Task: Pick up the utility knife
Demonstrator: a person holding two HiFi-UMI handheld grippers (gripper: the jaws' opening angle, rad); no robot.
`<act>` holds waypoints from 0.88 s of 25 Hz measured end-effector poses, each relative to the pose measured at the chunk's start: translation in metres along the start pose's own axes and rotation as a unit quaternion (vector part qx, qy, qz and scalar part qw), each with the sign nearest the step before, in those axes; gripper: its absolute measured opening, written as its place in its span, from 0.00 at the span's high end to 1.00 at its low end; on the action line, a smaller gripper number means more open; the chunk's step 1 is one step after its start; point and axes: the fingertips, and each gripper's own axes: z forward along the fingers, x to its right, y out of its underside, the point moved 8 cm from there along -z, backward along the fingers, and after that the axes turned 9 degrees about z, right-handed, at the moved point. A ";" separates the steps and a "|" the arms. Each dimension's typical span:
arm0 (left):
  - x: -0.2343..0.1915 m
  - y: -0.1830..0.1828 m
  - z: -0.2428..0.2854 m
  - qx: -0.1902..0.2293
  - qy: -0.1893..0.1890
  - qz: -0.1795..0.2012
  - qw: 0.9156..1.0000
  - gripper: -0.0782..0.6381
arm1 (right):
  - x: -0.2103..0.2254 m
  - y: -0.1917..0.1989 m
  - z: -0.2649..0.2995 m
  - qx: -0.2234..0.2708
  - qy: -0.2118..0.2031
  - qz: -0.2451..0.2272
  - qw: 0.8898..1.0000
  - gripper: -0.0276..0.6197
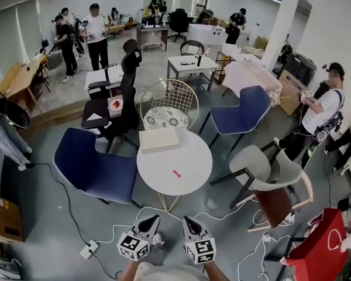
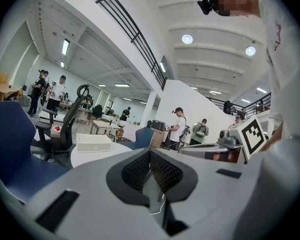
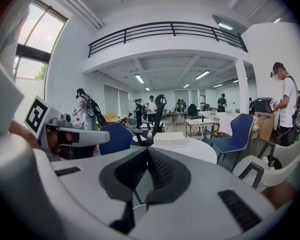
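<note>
1. Left gripper [image 1: 154, 219]: light grey moulded shell, tapering to a dark tip; black cross-ribbed pads [image 2: 137, 170] set in a black V-shaped recess; a black rectangular slot on either side of the shell.
2. Left cube [image 1: 134, 246]: white faces; black square markers, one per visible face.
3. Right gripper [image 1: 187, 220]: same light grey shell; same black ribbed lining; matching black slots.
4. Right cube [image 1: 200, 250]: white faces; black square markers.
5. Top [image 1: 164, 272]: white cloth; a small line of red print shows on it in the left gripper view.
6. Head camera [image 2: 205, 5]: small, black, boxy; round lens.
</note>
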 end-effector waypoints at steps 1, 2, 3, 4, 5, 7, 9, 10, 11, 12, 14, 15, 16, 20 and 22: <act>-0.010 -0.004 0.006 0.000 0.002 0.000 1.000 0.87 | 0.002 -0.006 0.010 0.001 0.002 -0.001 1.000 0.93; -0.019 -0.007 0.011 0.000 0.004 0.000 1.000 0.87 | 0.003 -0.012 0.020 0.001 0.005 -0.002 1.000 0.93; -0.028 -0.011 0.017 0.000 0.007 0.000 1.000 0.87 | 0.005 -0.018 0.030 0.001 0.008 -0.003 1.000 0.93; -0.038 -0.014 0.023 0.000 0.011 -0.001 1.000 0.87 | 0.006 -0.024 0.039 0.001 0.011 -0.005 1.000 0.93; -0.046 -0.017 0.029 0.001 0.014 -0.001 1.000 0.87 | 0.007 -0.029 0.048 0.001 0.013 -0.007 1.000 0.93; -0.060 -0.022 0.041 0.000 0.021 0.000 1.000 0.87 | 0.009 -0.037 0.063 0.004 0.019 -0.008 1.000 0.93; -0.072 -0.026 0.051 0.001 0.030 0.005 1.000 0.87 | 0.012 -0.043 0.074 0.008 0.026 -0.007 1.000 0.93; -0.077 -0.029 0.056 0.001 0.035 0.009 0.999 0.87 | 0.014 -0.045 0.080 0.010 0.030 -0.007 0.999 0.93; -0.083 -0.031 0.059 0.002 0.038 0.011 0.999 0.87 | 0.014 -0.047 0.085 0.010 0.034 -0.006 0.999 0.93; -0.088 -0.031 0.062 0.001 0.041 0.011 0.999 0.87 | 0.014 -0.047 0.089 0.009 0.037 -0.005 0.999 0.93; -0.093 -0.029 0.063 -0.002 0.046 0.007 0.999 0.87 | 0.014 -0.044 0.093 0.005 0.043 -0.002 0.999 0.93; -0.094 -0.026 0.064 -0.005 0.049 0.004 0.999 0.87 | 0.013 -0.042 0.093 0.002 0.046 0.001 0.999 0.93; -0.094 -0.024 0.064 -0.008 0.051 0.002 0.999 0.87 | 0.014 -0.040 0.093 -0.001 0.048 0.003 0.999 0.93; -0.098 -0.020 0.072 -0.017 0.058 -0.003 0.998 0.87 | 0.018 -0.038 0.099 -0.008 0.056 0.009 0.998 0.93; -0.101 -0.018 0.075 -0.020 0.060 -0.007 0.998 0.87 | 0.020 -0.038 0.103 -0.013 0.058 0.011 0.998 0.93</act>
